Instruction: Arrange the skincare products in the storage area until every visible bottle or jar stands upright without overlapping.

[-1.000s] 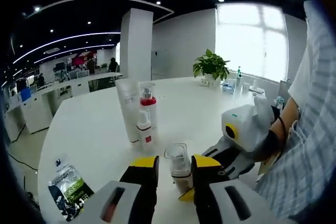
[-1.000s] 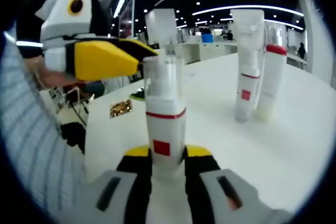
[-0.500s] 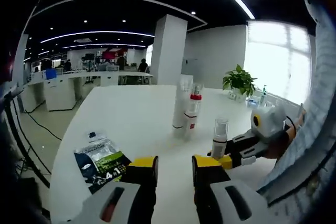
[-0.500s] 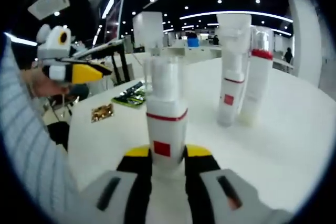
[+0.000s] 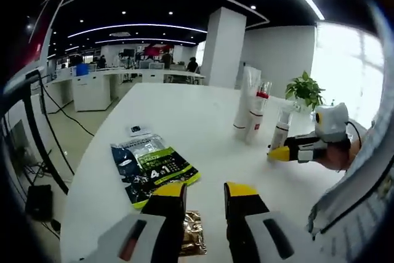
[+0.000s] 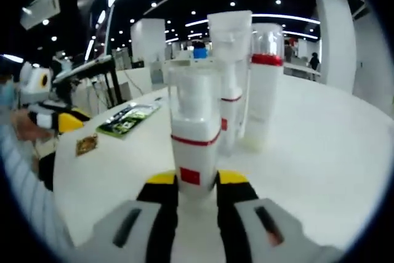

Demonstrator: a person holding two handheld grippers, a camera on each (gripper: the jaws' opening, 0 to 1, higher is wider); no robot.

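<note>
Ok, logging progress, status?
Right claw shut on white red-banded pump bottle, upright. Left claw open, empty. Two tall white tubes close ahead.

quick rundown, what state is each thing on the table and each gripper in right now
pump bottle: upright, clamped by right gripper
tube: upright
red-collared bottle: upright beside tube
green sachet: lying flat
gold sachet: lying flat
left gripper: open, holding nothing

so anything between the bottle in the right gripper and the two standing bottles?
Nothing visible. The right gripper is shut on the pump bottle, and bare table lies between it and the white tube and red-collared bottle just behind. The sachets lie off to the side.
</note>
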